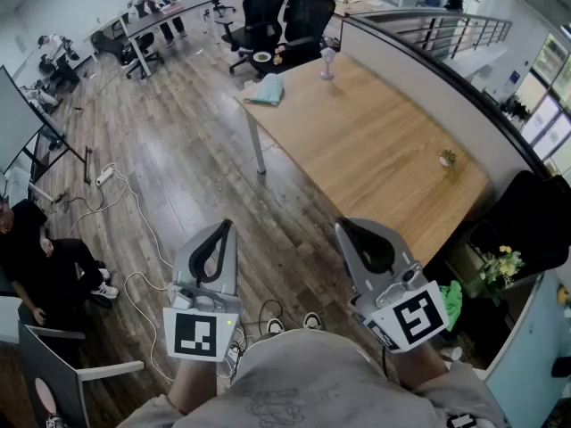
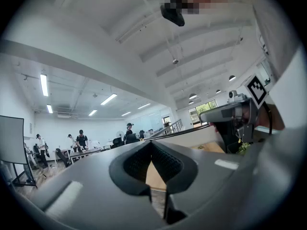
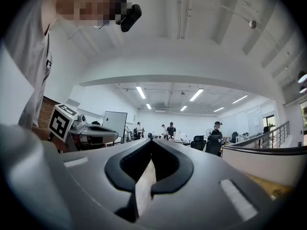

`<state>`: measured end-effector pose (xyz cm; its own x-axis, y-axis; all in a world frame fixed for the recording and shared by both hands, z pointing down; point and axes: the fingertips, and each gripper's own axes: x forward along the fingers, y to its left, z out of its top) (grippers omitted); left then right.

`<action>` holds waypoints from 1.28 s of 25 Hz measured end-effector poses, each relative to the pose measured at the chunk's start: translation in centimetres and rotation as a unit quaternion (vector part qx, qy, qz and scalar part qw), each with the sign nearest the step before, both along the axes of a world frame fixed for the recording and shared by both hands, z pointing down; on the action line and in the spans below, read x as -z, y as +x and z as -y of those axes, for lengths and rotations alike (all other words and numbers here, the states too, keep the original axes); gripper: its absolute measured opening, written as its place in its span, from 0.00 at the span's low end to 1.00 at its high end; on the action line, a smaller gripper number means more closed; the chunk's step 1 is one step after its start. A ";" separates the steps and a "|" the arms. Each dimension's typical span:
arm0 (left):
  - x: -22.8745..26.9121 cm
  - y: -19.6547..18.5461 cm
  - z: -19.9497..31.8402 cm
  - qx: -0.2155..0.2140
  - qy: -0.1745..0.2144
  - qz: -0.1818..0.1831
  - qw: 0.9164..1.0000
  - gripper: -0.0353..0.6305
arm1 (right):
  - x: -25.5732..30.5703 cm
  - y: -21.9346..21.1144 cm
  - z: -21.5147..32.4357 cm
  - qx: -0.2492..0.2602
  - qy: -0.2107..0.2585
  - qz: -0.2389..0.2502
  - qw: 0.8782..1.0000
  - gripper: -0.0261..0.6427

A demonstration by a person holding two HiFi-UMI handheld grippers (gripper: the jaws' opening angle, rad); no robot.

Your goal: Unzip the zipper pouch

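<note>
A light teal soft pouch [image 1: 266, 89] lies on the far left corner of the long wooden table [image 1: 375, 150]; its zipper is too small to make out. Both grippers are held close to the person's chest, well short of the table and far from the pouch. My left gripper [image 1: 221, 226] is shut with nothing between its jaws, and in the left gripper view its tips [image 2: 151, 143] meet. My right gripper [image 1: 346, 226] is shut and empty as well, its tips [image 3: 151, 142] touching. The pouch does not show in either gripper view.
A small potted plant [image 1: 446, 158] and a pale vase-like item [image 1: 327, 63] stand on the table. Black office chairs [image 1: 285, 16] sit at its far end. Cables and a power strip [image 1: 107, 176] cross the wood floor. A seated person [image 1: 45, 266] is at the left.
</note>
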<state>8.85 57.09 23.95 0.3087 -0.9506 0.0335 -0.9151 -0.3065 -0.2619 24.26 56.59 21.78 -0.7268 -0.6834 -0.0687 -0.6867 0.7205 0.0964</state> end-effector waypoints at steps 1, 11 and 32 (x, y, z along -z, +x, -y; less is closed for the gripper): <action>0.0 0.3 0.2 0.000 0.000 0.002 1.000 0.05 | 0.0 0.3 0.2 0.000 -0.001 0.001 1.000 0.06; -1.7 3.6 1.0 0.003 -0.018 -0.006 1.000 0.05 | -1.8 3.6 1.6 0.007 -0.011 -0.001 1.000 0.06; -0.8 0.5 7.1 0.068 0.025 -0.037 0.997 0.30 | -2.2 4.9 8.8 -0.032 0.010 0.028 0.999 0.29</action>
